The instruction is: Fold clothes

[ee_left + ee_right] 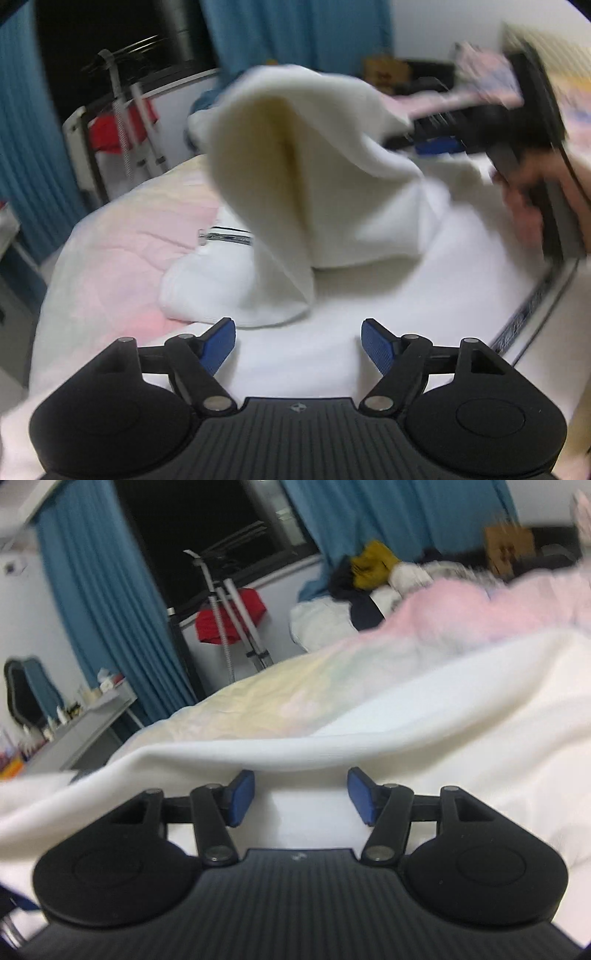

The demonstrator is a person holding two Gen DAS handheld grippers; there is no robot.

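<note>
Pink quilted bed (pixel 122 251) under you, blue curtains (pixel 110 602) behind. Your left gripper (pixel 298 345) hangs wide, nothing between its pads, over the white garment (pixel 295 192). One fold is lifted beside your right gripper (pixel 436 142); whether it grips, you can't tell.

The bed (pixel 258 698) with its pastel pink-and-yellow quilt fills the middle ground; behind it hang blue curtains (pixel 110 602) on either side of a dark window (pixel 192 524); between bed and window stands a metal drying rack (pixel 229 605) with a red cloth (pixel 232 618) draped on it (blurred); at the bed's far end lies a heap of clothing (pixel 373 576), mustard yellow on top; beyond it sits a cardboard box (pixel 509 548); left of the bed, a grey dressing table (pixel 92 723) crowded with small bottles, a dark-framed mirror (pixel 26 690) above it.
</note>
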